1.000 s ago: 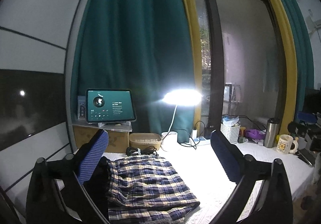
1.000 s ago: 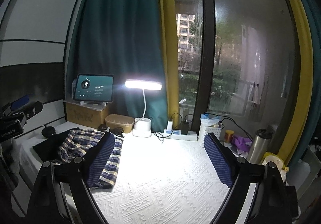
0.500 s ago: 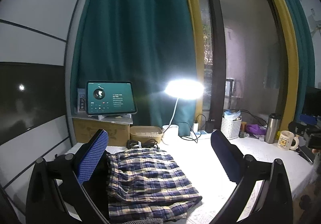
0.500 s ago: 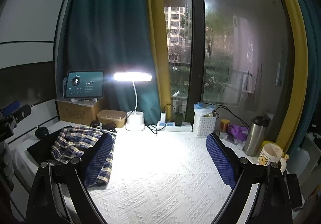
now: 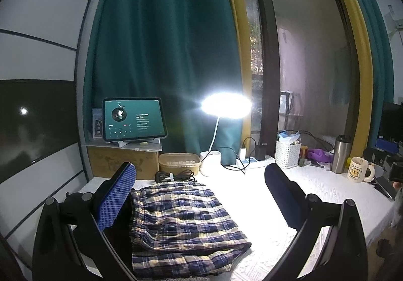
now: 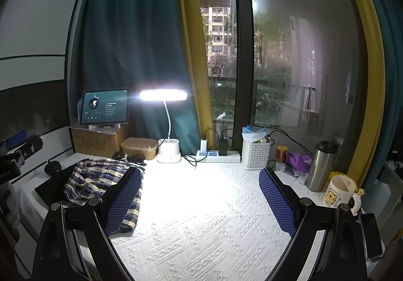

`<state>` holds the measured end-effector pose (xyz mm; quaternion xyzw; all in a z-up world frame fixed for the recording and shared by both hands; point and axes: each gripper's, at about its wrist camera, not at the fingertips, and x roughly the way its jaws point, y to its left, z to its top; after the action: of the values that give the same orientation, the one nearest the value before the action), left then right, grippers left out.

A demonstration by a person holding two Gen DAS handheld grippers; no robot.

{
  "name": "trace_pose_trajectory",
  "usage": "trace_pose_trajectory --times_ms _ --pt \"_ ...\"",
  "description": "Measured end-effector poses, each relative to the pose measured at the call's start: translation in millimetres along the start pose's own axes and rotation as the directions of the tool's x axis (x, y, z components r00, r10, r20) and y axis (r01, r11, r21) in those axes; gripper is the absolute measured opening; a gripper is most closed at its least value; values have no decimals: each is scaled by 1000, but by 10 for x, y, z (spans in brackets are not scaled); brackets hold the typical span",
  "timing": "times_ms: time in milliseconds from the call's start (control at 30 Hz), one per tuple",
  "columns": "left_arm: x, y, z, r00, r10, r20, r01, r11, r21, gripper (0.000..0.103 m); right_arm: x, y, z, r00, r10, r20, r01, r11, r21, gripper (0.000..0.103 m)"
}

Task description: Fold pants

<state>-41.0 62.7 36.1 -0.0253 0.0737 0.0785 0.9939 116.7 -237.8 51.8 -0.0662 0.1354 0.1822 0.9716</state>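
- We hold the left gripper [image 5: 199, 190] above the plaid pants [image 5: 183, 220], its jaws spread wide and gripping nothing.
- The pants lie folded in a flat stack at the left end of the white textured worktop [image 6: 201, 218], partly over a black cloth [image 6: 54, 185].
- Our right gripper [image 6: 200, 195] hovers with jaws apart over bare worktop, beside the pants.
- A lit desk lamp [image 6: 163, 95] glares behind them.
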Motion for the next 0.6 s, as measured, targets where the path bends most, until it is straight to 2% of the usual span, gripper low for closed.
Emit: trace_pose_trajectory --times_ms 600 --pt "26 -20 -5 1000 -14 -16 14 1000 2 101 10 -16 -16 1000 -4 -3 4 1000 3 96"
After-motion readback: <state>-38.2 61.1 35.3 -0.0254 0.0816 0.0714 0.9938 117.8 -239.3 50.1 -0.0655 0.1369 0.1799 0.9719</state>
